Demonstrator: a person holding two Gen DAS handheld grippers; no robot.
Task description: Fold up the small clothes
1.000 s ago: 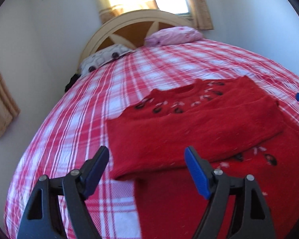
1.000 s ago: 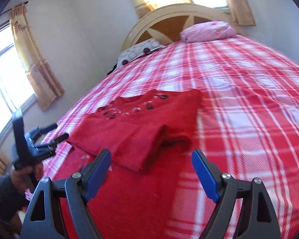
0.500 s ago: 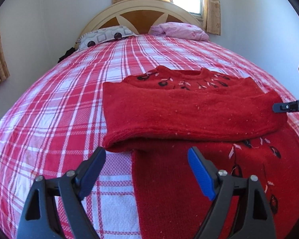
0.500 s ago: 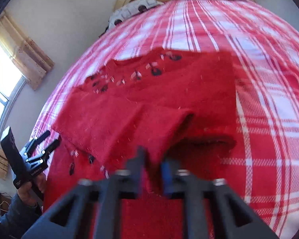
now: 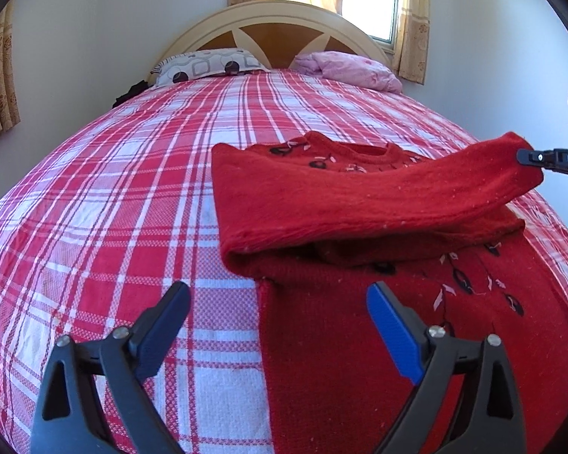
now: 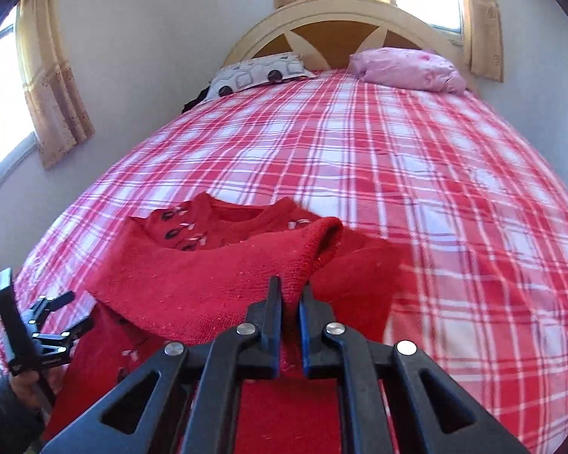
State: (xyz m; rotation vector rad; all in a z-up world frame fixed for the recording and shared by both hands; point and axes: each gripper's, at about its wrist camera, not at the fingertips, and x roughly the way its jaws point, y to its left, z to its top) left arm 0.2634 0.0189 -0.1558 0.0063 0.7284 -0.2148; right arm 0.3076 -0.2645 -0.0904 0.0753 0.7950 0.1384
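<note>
While pinched, fuzzy red knit sweater, checked woven bedspread

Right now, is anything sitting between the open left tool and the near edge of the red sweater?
Nothing visible. The left tool, jaws opening and empty, hovers over the red sweater's near left edge, with only plaid bedspread underneath. The right tool already grips the folded sleeve.

Your red sweater is running out of the bottom edge in both views, its folded sleeve is hiding the body below, and your left hand is being cut off at the corner.
</note>
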